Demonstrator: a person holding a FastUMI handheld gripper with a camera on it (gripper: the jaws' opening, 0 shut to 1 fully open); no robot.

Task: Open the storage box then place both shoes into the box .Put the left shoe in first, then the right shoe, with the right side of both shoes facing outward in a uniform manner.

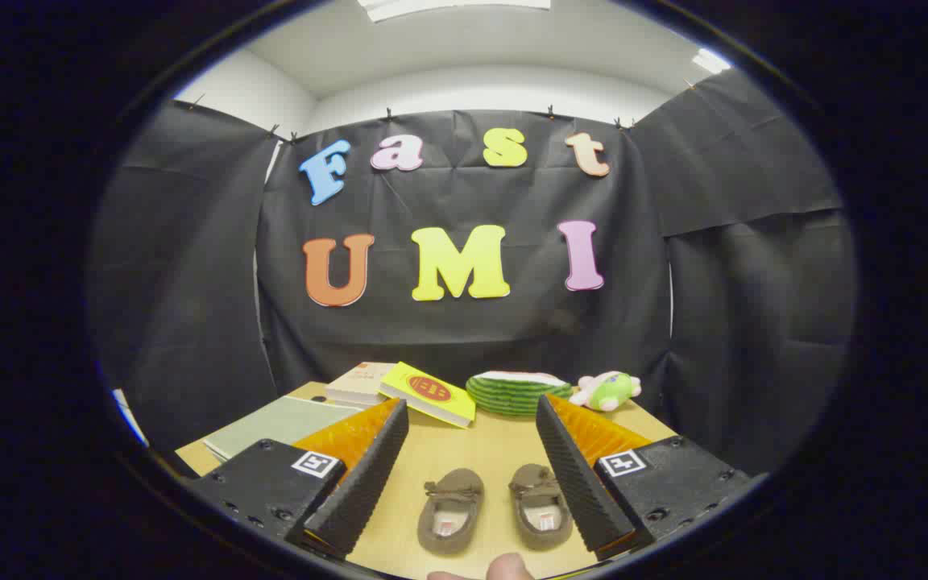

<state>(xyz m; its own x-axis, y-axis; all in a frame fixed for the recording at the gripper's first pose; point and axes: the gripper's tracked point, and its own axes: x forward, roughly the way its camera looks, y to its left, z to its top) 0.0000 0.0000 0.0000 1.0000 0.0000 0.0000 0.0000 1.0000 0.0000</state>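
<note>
A fingertip (508, 568) pokes in nearest. The gripper (470, 419) hangs released, fingers spread wide, grasping nothing. Between them on the table (496, 451) sit 2 brown shoes (450, 511) (540, 506) (side by side, toes pointing away). Beyond lie books (428, 392), a grey folder (283, 423), a green striped cushion (516, 392) and a plush toy (607, 390).

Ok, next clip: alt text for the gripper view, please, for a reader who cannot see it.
An open claw hangs above a wooden table, with a pair of small brown shoes lying side by side between its fingers. Beyond them lie books, a watermelon-slice cushion and a green plush toy.
</note>
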